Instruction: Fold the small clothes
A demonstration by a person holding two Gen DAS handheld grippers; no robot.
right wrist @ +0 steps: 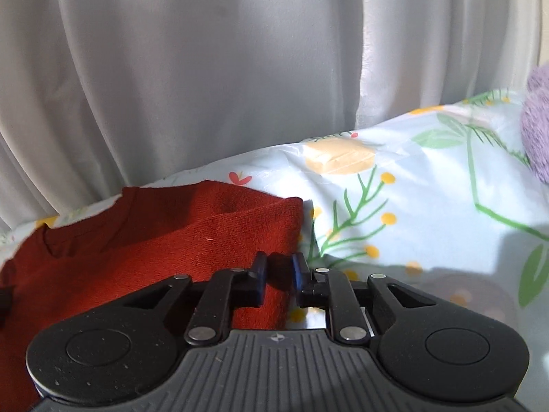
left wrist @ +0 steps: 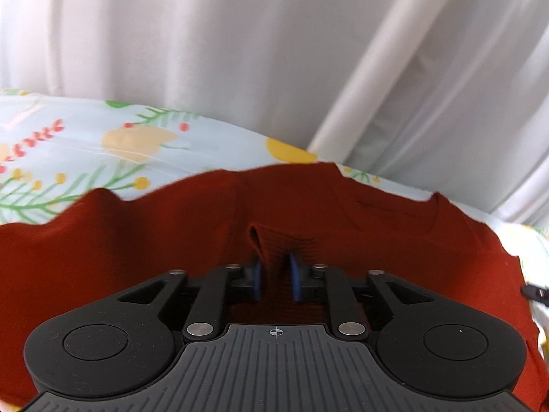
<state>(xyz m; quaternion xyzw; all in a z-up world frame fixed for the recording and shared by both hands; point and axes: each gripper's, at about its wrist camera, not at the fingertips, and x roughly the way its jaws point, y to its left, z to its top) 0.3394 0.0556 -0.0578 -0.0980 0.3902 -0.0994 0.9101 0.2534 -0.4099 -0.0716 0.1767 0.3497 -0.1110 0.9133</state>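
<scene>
Left gripper pinches red garment, right gripper likewise (edge only) — shallow bite may slip mid-fold.

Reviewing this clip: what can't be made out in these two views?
- Red garment: its near part is hidden behind the left tool in the left wrist view, so its overall shape is unclear.
- Purple fuzzy item: cut off by the right wrist view's right edge.
- Right tool: fabric between the fingers, firmness of grip unclear.
</scene>
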